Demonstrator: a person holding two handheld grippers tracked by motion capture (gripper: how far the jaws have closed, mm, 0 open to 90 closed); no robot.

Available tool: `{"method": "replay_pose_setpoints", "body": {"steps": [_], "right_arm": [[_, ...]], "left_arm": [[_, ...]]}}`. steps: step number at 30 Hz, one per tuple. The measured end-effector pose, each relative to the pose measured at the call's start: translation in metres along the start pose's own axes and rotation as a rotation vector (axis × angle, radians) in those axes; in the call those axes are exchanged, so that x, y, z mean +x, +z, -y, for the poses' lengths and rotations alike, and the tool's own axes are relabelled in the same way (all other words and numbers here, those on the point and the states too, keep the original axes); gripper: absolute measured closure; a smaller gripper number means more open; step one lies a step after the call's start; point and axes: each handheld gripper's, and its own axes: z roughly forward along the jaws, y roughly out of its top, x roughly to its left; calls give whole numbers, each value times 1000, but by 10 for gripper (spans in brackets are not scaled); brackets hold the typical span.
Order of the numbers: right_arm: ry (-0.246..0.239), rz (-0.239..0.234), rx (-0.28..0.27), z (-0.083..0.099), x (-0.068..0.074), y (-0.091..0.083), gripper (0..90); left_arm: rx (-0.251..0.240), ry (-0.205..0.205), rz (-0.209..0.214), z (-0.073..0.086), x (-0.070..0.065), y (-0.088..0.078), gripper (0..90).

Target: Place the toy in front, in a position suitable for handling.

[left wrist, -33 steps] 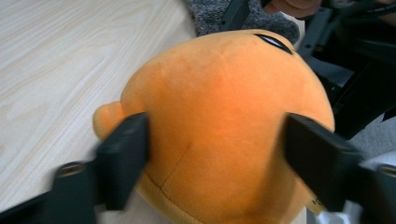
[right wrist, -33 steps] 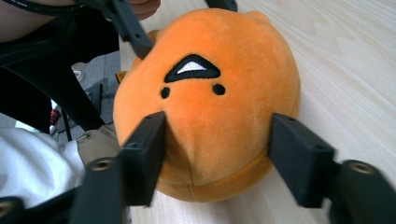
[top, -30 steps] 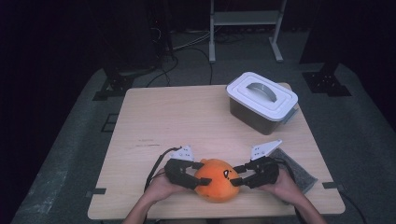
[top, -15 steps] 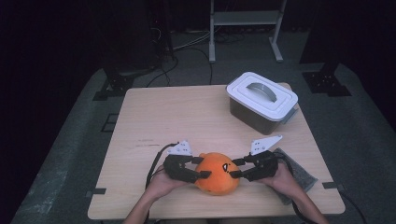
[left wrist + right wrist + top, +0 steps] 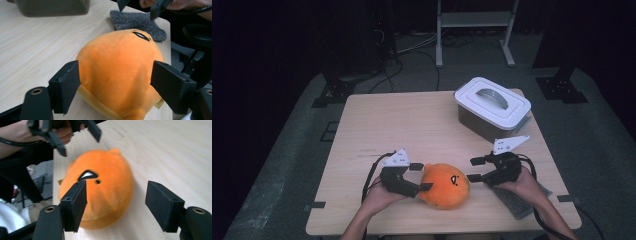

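Left claw: the left gripper (image 5: 419, 176) is held open; its jaws have just been opening, and the orange plush toy (image 5: 444, 185) sits between them, with the pads (image 5: 65, 87) seen just at its sides in the left gripper view, no squeeze visible.
Right claw: the right gripper (image 5: 476, 169) is also open, jaws just widened, set a little apart from the toy's right side.
Hand pose: the left hand (image 5: 379, 196) is laid low at the near table edge, gripper pointed right; the right hand (image 5: 524, 183) is aimed left, slightly raised.
Toy: rested on the wooden table (image 5: 412, 125), near the front edge, between both grippers.
High view: a lidded grey box (image 5: 492, 107) is shown at the far right.
Left gripper view: a grey cloth (image 5: 136, 23) is shown beyond the toy.
Right gripper view: the toy's dark eye mark is seen, blurred.
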Motion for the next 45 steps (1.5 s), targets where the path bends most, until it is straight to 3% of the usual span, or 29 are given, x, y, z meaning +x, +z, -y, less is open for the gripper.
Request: {"method": "replay_pose_setpoints", "body": {"steps": [9, 13, 18, 24, 35, 45], "right_arm": [[-22, 99, -23, -17, -14, -22, 344], [-23, 128, -19, -24, -23, -30, 370], [-29, 211, -32, -39, -37, -43, 369], [-36, 268, -42, -55, -50, -52, 369], [-29, 303, -33, -71, -67, -53, 369], [-57, 294, -34, -79, -75, -40, 368]], "left_arm": [[-5, -10, -35, 3, 3, -8, 142], [6, -18, -50, 6, 6, -10, 122], [-14, -41, -71, 9, 10, -16, 100], [-9, -48, -98, 14, 13, -23, 86], [-7, -55, -103, 17, 17, -22, 85], [-22, -59, -119, 15, 24, -28, 85]]}}
